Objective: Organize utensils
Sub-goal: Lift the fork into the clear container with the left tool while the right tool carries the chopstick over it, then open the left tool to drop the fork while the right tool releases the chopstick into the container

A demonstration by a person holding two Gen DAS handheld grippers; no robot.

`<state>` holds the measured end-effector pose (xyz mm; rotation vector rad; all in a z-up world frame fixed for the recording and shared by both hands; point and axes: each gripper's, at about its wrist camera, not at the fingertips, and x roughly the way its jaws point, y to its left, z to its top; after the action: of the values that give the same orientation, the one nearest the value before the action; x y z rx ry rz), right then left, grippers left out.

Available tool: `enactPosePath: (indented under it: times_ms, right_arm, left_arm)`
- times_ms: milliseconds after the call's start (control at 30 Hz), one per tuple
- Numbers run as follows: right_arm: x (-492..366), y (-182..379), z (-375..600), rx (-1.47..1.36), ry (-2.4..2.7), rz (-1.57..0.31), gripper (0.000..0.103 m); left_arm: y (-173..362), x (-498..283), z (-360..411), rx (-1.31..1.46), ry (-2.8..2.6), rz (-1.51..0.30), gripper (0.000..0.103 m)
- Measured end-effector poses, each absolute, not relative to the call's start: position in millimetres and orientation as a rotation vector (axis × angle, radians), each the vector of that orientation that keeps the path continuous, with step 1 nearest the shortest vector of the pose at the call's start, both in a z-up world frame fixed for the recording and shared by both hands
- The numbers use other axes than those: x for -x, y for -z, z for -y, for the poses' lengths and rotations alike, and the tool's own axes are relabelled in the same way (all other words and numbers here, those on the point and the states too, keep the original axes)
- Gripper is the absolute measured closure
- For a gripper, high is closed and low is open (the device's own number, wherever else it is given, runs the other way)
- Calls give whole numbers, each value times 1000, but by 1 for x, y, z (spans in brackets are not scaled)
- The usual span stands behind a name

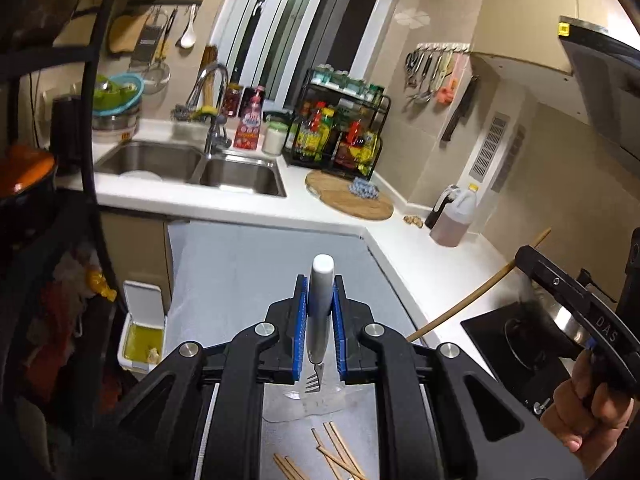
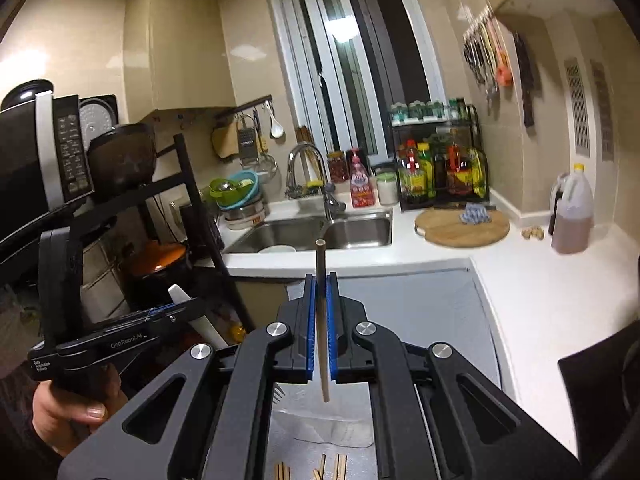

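From the left wrist camera, the left gripper [image 1: 320, 300] has its blue-padded jaws clamped on a white-handled metal fork [image 1: 320, 312], which stands upright between the pads with its handle up and its tines pointing down over a grey mat [image 1: 240, 264] covering the counter. Below the tines lies a clear plastic container [image 1: 304, 400], and nearer the camera several loose wooden chopsticks [image 1: 336, 452] lie scattered on the mat. To the right, the right gripper [image 1: 524, 258], seen side-on in a hand, holds a single long wooden chopstick [image 1: 468, 300] slanting across above the white countertop [image 1: 432, 264] and near the black stove [image 1: 516, 344]. Behind are a steel double sink [image 1: 192, 164], a round wooden cutting board [image 1: 348, 196] and a jug of brown liquid [image 1: 456, 220]. From the right wrist camera, the right gripper [image 2: 321, 312] pinches that chopstick [image 2: 321, 320] nearly vertical between its blue pads, its lower end hanging above the mat [image 2: 420, 304] and the clear container [image 2: 332, 428]. At left, the left gripper [image 2: 168, 312] holds the fork [image 2: 200, 316], beside a black shelf rack [image 2: 192, 200] bearing a microwave [image 2: 40, 152].
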<state>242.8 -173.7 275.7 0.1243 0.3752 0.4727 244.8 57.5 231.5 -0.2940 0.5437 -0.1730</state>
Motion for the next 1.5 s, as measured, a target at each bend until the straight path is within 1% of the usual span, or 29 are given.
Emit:
enactPosePath:
  times_ms: [100,233,433,500,533,567,633,667,733,800,833,867,900,967,1000,1100,1200,1333,1400,1433,1467,1500]
  right_arm:
    - [-260,-247,177,-153,-457,-430,98]
    - [-270,-215,180,-167,-442,-481,98]
    - [-287,-169,179,-216,-443,-583,97]
    - [-292,-155,179,-242,-449,-624,96]
    - [-295,-151,178,-245,-453,-642,94]
    - [-298,-144,175,-237,-454,-672,94]
    - [-301,-137,173,-223,-439,-696,94]
    - [-301,-134,173,-225,-438,-701,92]
    - [-302,-130,173,-233,-437,-713,90]
    - [-305,-124,170,-227,-442,-742,89]
    - [-307,-121,168,-224,-445,-759,88]
    - [-308,-119,168,-226,-447,-761,88]
    - [-307,-119,168,-228,-445,-759,88]
    - [-307,-119,168,-230,-443,-764,91]
    - [-306,-119,168,-234,-439,-768,91]
    - [-301,-119,171,-239,-415,-780,91]
    - [-295,-121,179,-263,-381,-794,92]
    - [-290,-120,188,-254,-364,-797,92]
    - [-290,-121,188,-248,-363,-803,88]
    - [-289,-120,189,-239,-356,-801,86]
    - [-289,-121,190,-229,-345,-798,78]
    - [-286,-123,191,-220,-335,-786,72]
  left_arm:
    - [-195,-257,-62,337,185,-592,91]
    - [-163,-263,-61,364,210,-639,91]
    - [-139,-271,-60,354,247,-692,91]
    - [-130,-274,-60,352,250,-717,91]
    - [-125,-276,-60,346,255,-734,90]
    - [-122,-276,-60,345,258,-731,88]
    - [-121,-274,-61,346,261,-717,88]
    - [-121,-273,-61,343,259,-716,88]
    - [-124,-270,-62,337,243,-699,82]
    - [-129,-267,-64,332,227,-667,63]
    - [-130,-266,-65,328,225,-660,61]
    - [-129,-267,-65,322,218,-668,61]
    - [-126,-270,-64,319,210,-689,66]
    - [-116,-277,-66,361,223,-745,83]
    - [-110,-280,-66,393,244,-768,85]
    - [-110,-280,-59,355,233,-763,85]
    - [-108,-281,-57,400,275,-774,85]
    - [-109,-279,-46,368,288,-775,85]
    - [-108,-277,-46,378,291,-777,85]
    - [-108,-275,-47,380,284,-771,82]
    - [-111,-272,-49,373,270,-759,72]
    - [-115,-267,-51,359,255,-738,57]
